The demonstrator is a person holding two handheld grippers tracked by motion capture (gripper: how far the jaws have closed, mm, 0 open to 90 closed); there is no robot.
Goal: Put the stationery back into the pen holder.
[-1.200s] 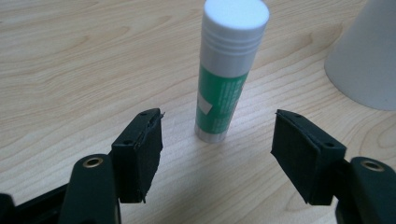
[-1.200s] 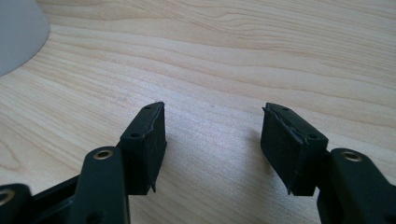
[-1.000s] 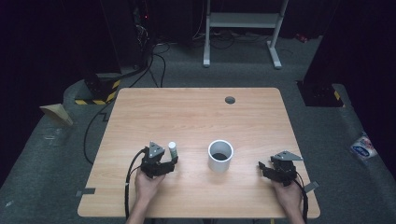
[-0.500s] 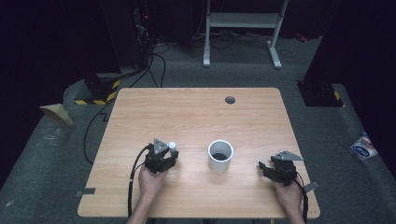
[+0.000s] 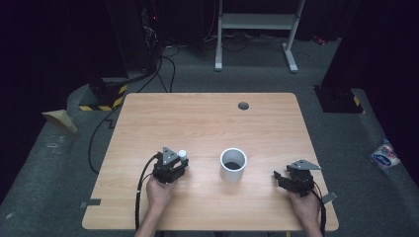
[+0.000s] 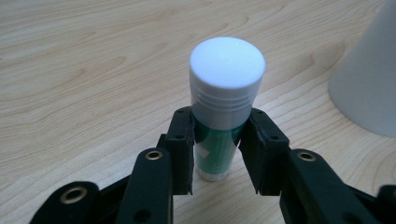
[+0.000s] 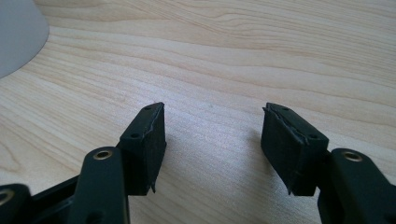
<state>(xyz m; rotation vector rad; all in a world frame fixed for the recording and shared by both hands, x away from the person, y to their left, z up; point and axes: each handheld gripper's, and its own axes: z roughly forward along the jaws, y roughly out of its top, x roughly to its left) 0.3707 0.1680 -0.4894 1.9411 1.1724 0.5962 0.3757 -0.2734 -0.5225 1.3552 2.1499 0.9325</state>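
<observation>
Gripping the glue stick [image 6: 219,121], your left tool [image 6: 215,140] has its black jaws pressed on the green body just under the ribbed white cap, and the stick stands upright on the desk [image 5: 207,123], just left of the white cup [image 5: 233,164]. You should find it light and rigid, a smooth plastic cylinder that could twist or slip between flat pads, so keep your hold low on the green label, not on the cap, which may pull off. Whether its base touches the wood or sits slightly raised is hard to judge from here. Right of the cup, your right tool [image 7: 212,149] rests with jaws wide apart and nothing between them, above pale, matte wood grain. That cup looks like thin, tapered plastic, open-topped with a dark inside.
</observation>
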